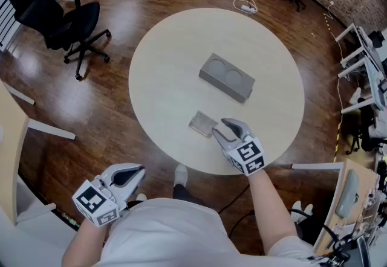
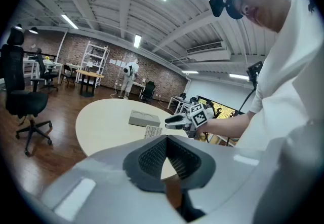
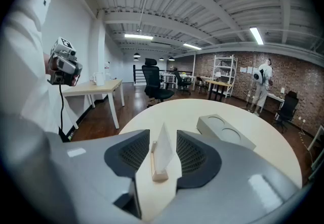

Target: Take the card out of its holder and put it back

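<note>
— Right hand-held gripper (image 1: 225, 130): what are its jaws doing?

— They stand apart, one on each side of the card (image 3: 163, 151), and neither pad presses on it. The card stands upright in its holder (image 3: 158, 172), close to the near edge of the round surface (image 1: 163, 78), on the person's side.

— And the other one?

— The left hand-held gripper (image 1: 138, 172) hangs off the surface, low by the person's body. Its jaws meet at the tips with nothing between them.

— How will the card handle?

— It looks thin, pale and very light, probably stiff enough to stand but easy to bend if pinched hard. The smooth faces may slip. The best hold would be on the two flat faces, high above the slot, with a straight pull upward.

— Any trouble from the holder?

— It seems to be a small wooden strip, light as well, so it may lift or tip along with the card if the slot grips tightly. Putting the card back calls for lining a thin edge up with a narrow slot.

— What is there, counted?

— One card, one holder, two hand-held grippers, and one grey block (image 1: 227, 77) with two round recesses near the middle of the surface, well apart from the card.
</note>
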The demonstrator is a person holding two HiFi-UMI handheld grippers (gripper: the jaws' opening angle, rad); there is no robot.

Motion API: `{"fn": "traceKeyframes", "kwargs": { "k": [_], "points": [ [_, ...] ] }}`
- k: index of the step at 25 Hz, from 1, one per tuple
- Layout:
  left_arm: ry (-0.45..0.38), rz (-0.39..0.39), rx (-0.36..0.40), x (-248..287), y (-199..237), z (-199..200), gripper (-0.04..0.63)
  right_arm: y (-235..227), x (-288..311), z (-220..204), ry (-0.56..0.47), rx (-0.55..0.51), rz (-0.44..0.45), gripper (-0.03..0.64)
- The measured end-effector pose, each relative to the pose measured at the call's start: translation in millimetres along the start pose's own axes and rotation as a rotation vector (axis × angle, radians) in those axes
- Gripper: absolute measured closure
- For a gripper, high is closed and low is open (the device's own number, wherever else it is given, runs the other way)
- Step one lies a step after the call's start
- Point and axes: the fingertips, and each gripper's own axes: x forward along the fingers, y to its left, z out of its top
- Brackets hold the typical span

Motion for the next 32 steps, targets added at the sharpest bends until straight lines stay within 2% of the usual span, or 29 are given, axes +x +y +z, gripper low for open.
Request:
{"fn": "traceKeyframes", "kwargs": {
  "k": [8,14,17,25,32],
  "points": [
    [-0.001,0.072,-0.035,18,4,7,0.594,-21,53,-37,0.071,0.005,0.135,0.454],
    [0.0,0.127,-0.054,16,9,6,0.592,-15,60,-38,0.068,0.022,0.207,0.571],
    [0.001,0.138,-0.06,16,12,4,0.592,-12,60,-38,0.064,0.03,0.235,0.589],
    [-0.015,0.127,-0.052,12,8,3,0.592,-16,50,-24,0.036,0.045,0.231,0.595],
    [-0.052,0.12,-0.041,1,13,1,0.592,-22,33,6,0.026,-0.008,0.193,0.595]
  ]
}}
